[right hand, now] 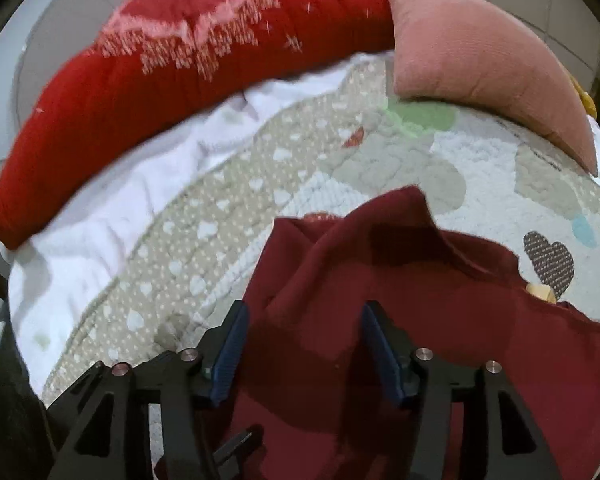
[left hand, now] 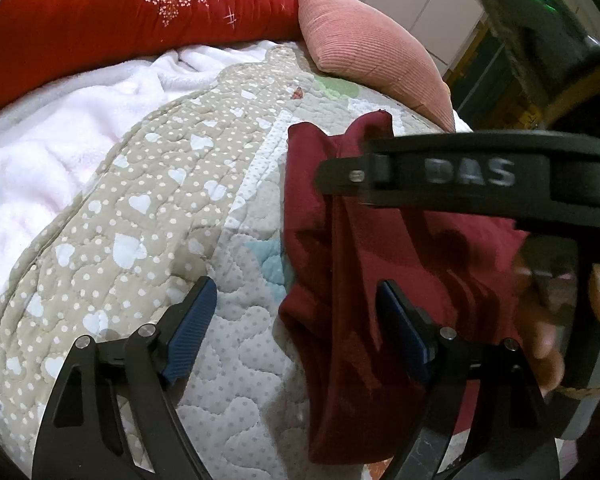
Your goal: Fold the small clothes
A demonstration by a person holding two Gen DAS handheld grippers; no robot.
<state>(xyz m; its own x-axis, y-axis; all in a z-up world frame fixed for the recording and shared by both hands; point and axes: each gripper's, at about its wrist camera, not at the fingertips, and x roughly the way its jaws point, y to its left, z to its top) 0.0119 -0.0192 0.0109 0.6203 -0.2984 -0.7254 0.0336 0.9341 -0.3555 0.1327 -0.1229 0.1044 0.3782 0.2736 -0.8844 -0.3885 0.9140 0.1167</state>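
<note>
A dark red garment (left hand: pixel 352 256) lies crumpled on a quilted bedcover with white hearts (left hand: pixel 140 208). My left gripper (left hand: pixel 296 292) stands open just above the cover. Its left finger is over the quilt, and its right finger (left hand: pixel 400 320) is over the cloth's left edge. Nothing is pinched. In the right wrist view the garment (right hand: pixel 400 280) spreads under my right gripper (right hand: pixel 304 312), whose jaws stand apart over the cloth, not pressing on it. That gripper's black body (left hand: pixel 480 176) crosses the left wrist view above the garment, with a hand (left hand: pixel 548 320) holding it.
A red flowered bolster (left hand: pixel 100 20) and a pink ribbed cushion (left hand: pixel 372 48) lie along the far side of the bed. A white fleece blanket (left hand: pixel 40 140) covers the left part. Tiled wall shows behind.
</note>
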